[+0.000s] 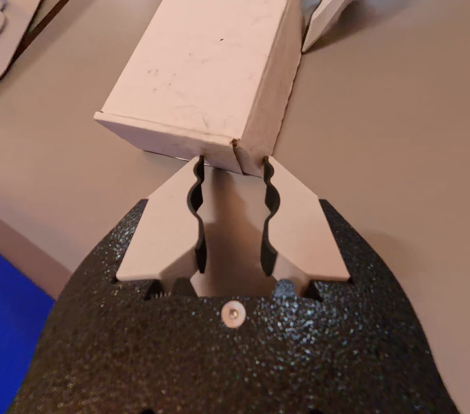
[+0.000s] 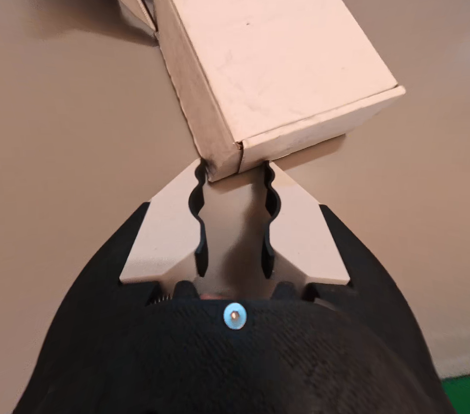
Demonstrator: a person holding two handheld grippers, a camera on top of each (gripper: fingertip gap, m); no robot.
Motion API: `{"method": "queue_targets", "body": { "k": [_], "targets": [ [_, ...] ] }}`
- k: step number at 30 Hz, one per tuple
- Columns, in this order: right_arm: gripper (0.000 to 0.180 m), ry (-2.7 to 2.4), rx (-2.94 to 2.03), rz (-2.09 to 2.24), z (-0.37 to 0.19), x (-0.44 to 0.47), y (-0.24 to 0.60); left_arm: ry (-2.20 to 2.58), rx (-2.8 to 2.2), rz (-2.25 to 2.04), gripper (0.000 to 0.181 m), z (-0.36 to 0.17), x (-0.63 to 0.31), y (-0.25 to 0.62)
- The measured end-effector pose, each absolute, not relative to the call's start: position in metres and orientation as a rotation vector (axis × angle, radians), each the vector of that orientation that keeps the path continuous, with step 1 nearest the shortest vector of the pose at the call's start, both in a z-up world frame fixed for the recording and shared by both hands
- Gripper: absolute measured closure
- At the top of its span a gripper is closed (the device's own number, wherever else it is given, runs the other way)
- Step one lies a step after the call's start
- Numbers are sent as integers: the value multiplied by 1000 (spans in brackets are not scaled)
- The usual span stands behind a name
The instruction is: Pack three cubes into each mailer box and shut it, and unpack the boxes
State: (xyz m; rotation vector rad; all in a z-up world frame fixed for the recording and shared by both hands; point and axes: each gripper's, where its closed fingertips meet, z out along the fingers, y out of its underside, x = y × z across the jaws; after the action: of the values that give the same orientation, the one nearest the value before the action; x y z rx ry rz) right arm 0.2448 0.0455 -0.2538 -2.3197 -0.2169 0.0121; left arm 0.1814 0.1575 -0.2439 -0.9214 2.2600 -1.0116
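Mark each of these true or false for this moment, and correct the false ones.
1. The mailer box is shut. True.
2. Each hand-held gripper is at a corner of the box. True: the left hand-held gripper and the right hand-held gripper each straddle one.
3. Cubes lie loose on the table. False: no cube shows.
4. The left hand-held gripper is clamped fully shut. False: its jaws stand apart.
5. The box lid stands upright. False: it lies flat.

You find the closed white cardboard mailer box point(image 1: 203, 65) lying on the beige table point(image 1: 381, 147), the left gripper point(image 1: 233, 160) at its near corner and the right gripper point(image 1: 335, 2) behind it.
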Motion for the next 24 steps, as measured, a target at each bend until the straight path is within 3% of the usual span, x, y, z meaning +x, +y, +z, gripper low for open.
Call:
{"method": "queue_targets", "body": {
  "k": [5, 24],
  "targets": [
    [155, -409, -2410, -180, -253, 249, 46, 2227, -846, -904, 146, -245, 187, 163],
    [156, -318, -2444, -223, -253, 252, 49, 2216, -828, -873, 151, -247, 191, 169]
  ]
}}
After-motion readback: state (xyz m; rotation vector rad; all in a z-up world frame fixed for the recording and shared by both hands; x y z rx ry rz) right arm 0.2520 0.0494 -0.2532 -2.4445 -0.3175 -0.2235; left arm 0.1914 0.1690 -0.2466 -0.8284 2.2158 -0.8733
